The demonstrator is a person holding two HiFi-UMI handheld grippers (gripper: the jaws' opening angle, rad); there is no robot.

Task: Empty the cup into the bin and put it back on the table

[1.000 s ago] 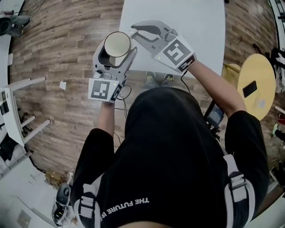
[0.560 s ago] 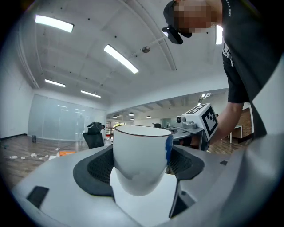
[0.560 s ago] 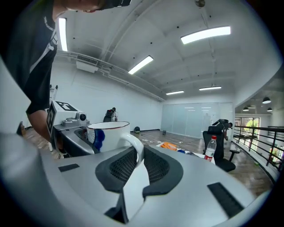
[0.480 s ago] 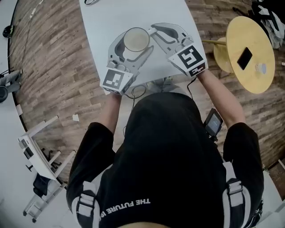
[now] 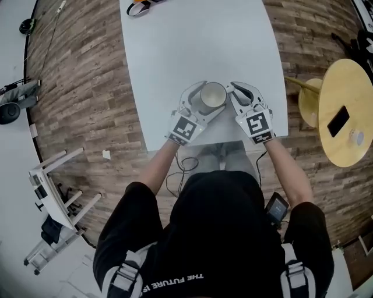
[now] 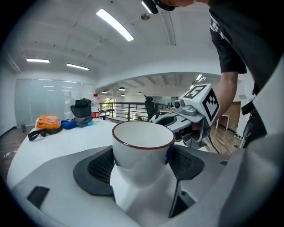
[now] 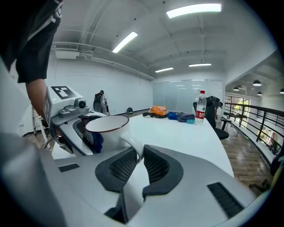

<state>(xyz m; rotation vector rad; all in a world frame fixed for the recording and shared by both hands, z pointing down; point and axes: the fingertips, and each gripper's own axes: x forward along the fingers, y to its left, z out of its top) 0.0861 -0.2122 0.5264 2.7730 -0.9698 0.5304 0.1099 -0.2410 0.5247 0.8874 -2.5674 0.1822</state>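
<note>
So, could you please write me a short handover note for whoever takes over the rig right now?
Left tongs: shut on the cup body.
Right tongs: shut on its handle.
Cup: upright, over the white table near its near end; I can't tell whether it touches. No bin in view.
Done: the cup looks empty from the head view.
Left: set it down if needed, open both tongs, withdraw.

Cup (image 7: 104, 128) handle: partly hidden between the right claw's (image 7: 138, 162) pads.
Cup inside: too small in the head view to tell.
Orange bag (image 5: 141, 6): cut by the top edge.
</note>
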